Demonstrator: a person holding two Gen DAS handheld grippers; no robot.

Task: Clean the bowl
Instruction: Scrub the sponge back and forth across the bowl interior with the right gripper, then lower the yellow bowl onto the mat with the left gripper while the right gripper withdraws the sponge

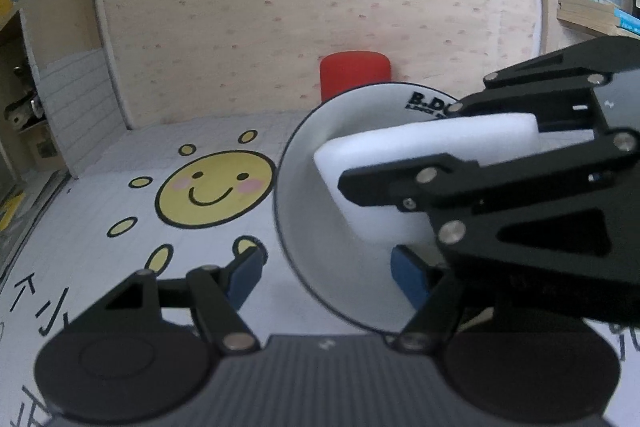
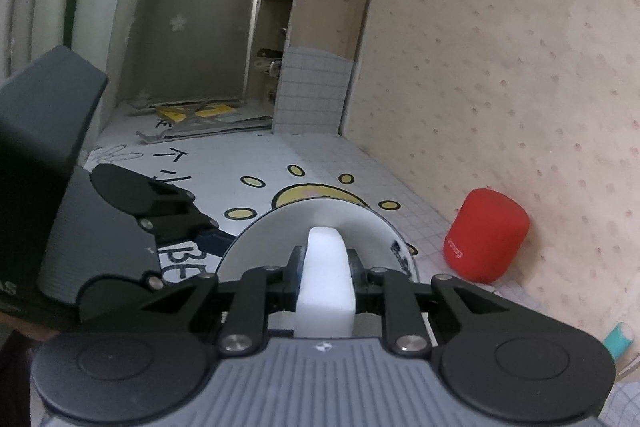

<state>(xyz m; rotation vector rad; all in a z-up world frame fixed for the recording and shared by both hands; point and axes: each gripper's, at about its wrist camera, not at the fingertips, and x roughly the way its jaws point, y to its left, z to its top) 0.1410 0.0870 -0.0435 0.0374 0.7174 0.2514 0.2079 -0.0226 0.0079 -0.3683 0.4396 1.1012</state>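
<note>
White foam, the sponge, sits clamped in my right gripper, its tip pushed into the tilted bowl. My left gripper stands about half open with one blue finger inside the bowl's near rim and the other outside; whether the pads actually pinch the wall I cannot tell. The bowl hangs over the sun mat, red can behind it. I judge the wiping step is in hand; next I need to sweep the sponge round the inner wall while steadying the rim.
</note>
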